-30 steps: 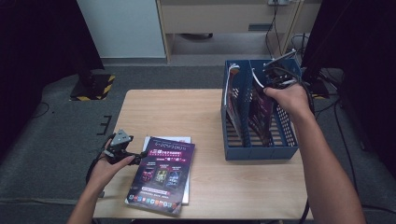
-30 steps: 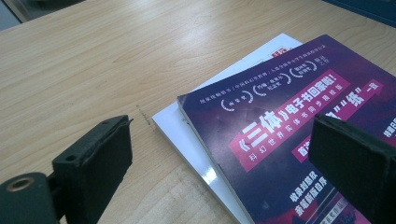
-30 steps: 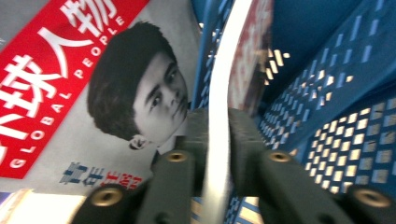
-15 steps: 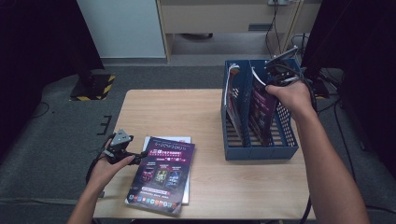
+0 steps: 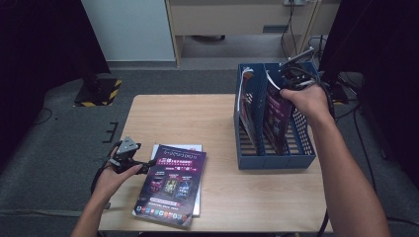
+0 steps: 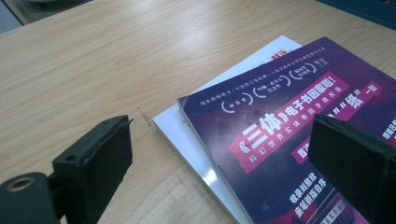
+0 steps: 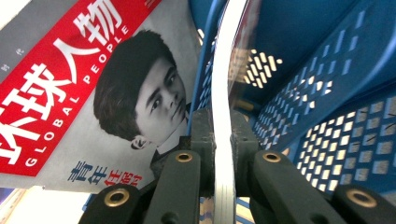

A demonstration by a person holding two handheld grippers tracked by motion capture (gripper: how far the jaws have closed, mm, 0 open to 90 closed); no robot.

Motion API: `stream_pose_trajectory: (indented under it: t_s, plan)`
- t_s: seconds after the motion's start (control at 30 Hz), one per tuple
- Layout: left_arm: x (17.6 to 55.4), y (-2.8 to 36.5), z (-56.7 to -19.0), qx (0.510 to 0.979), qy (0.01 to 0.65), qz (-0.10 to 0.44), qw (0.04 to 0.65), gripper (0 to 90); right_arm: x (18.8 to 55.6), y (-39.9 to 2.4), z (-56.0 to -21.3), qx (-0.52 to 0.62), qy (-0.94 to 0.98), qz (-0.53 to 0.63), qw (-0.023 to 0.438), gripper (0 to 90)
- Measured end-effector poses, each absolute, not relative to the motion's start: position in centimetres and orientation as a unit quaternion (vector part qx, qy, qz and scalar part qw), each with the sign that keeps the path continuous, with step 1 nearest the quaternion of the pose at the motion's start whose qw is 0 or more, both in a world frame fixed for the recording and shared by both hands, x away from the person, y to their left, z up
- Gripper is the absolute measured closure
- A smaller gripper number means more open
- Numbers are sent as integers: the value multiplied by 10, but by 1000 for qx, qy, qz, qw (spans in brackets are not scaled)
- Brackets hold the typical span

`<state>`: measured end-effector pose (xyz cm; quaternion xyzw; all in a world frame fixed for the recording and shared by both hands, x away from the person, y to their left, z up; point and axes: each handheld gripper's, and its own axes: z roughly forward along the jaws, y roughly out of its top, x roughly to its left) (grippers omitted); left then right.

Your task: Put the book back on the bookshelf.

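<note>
A blue file rack (image 5: pixel 276 160) stands on the right half of the wooden table (image 5: pixel 188 116). My right gripper (image 5: pixel 291 81) is at the rack's top, shut on the upper edge of a purple magazine (image 5: pixel 276 118) that stands in a middle slot. In the right gripper view the pads of my right gripper (image 7: pixel 223 140) pinch the magazine's white edge (image 7: pixel 223 70). My left gripper (image 5: pixel 143 168) rests open at the table's front left, beside a purple magazine (image 5: pixel 170 185) lying on a white one (image 5: pixel 165 148). In the left gripper view, the left gripper (image 6: pixel 224 163) has its jaws straddling the purple cover's corner (image 6: pixel 280 130) without touching it.
A second magazine with a red banner (image 7: pixel 70 93) stands in the slot to the left of the held one. The rack's perforated wall (image 7: pixel 327 93) is close on the right. Cables (image 5: pixel 296 29) trail on the floor behind the table.
</note>
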<state>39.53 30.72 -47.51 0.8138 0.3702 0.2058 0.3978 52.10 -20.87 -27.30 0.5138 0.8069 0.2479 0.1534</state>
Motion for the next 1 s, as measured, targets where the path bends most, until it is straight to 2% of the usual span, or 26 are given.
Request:
stream_pose_trajectory:
  t_s: [0.6,1.0]
  plan:
    - [396,307,-475,815,369,206,397,62,519,-217,-264,538,769,279,202,845]
    - [396,305,-476,818,366,207,391,62,519,-215,-279,536,774,281,186,841]
